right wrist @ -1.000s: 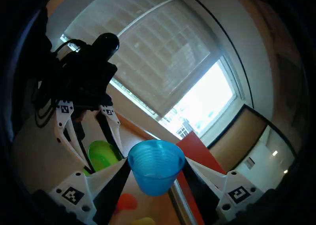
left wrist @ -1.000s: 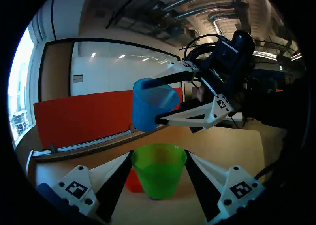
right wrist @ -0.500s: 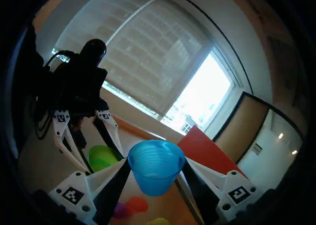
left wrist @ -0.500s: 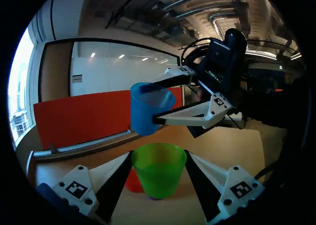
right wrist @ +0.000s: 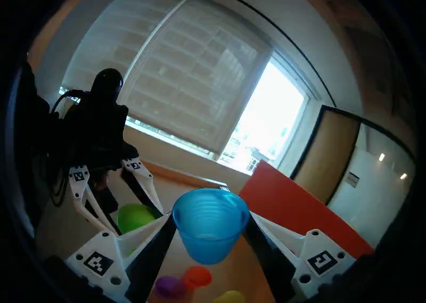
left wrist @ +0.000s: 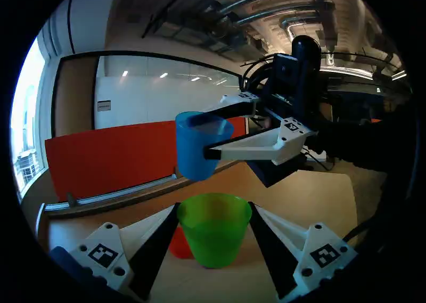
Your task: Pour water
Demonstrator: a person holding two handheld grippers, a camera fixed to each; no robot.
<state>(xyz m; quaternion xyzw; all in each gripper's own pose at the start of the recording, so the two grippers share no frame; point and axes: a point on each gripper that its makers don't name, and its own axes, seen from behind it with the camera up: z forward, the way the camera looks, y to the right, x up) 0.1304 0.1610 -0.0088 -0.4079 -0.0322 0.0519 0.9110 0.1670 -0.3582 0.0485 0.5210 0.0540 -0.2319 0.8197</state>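
Green cup (left wrist: 214,231) fills the span between the left gripper (left wrist: 213,211) fingers, so there is no way through there. Above and beyond it, blue cup (left wrist: 198,146) sits clamped in the right gripper (left wrist: 205,135), with a narrow strip of air between blue base and green rim. Right gripper's body blocks the upper right. Table (left wrist: 314,191) bare right of the green cup. Orange cup (left wrist: 180,244) stands just behind-left of it. Right gripper view: purple cup (right wrist: 169,287), orange cup and yellow cup (right wrist: 231,296) cluster on the table below the blue cup. Red panel (left wrist: 106,154) walls the far edge.
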